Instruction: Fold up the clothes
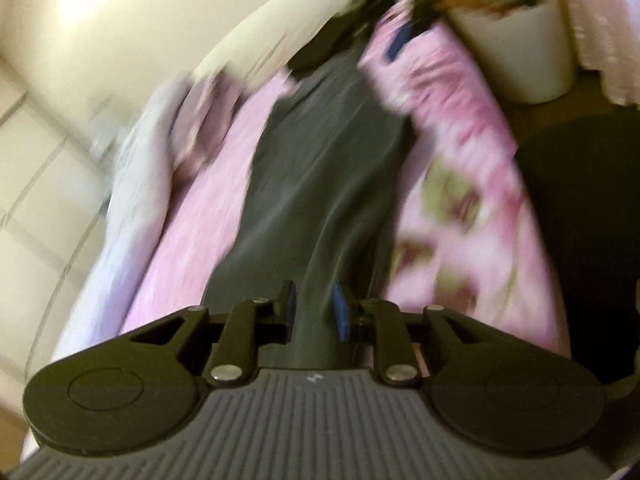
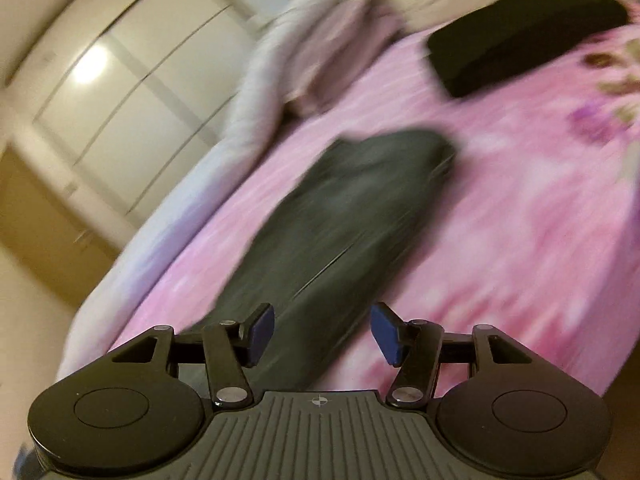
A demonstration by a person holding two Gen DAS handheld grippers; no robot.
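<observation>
A dark grey garment (image 1: 320,160) lies stretched lengthwise on a pink flowered bedspread (image 1: 200,240). My left gripper (image 1: 314,312) is shut on its near end, and the cloth narrows into a band between the blue pads. In the right wrist view the same garment (image 2: 352,208) runs away from me across the bedspread (image 2: 500,220). My right gripper (image 2: 324,334) hovers open over its near end, with the fingers wide apart and nothing pinched. Both views are blurred by motion.
A folded black garment (image 2: 520,36) lies at the far right of the bed. A pale lilac heap of cloth (image 2: 320,48) sits along the bed's left edge. A white plant pot (image 1: 516,44) stands beyond the bed. White wardrobe doors (image 2: 120,80) stand to the left.
</observation>
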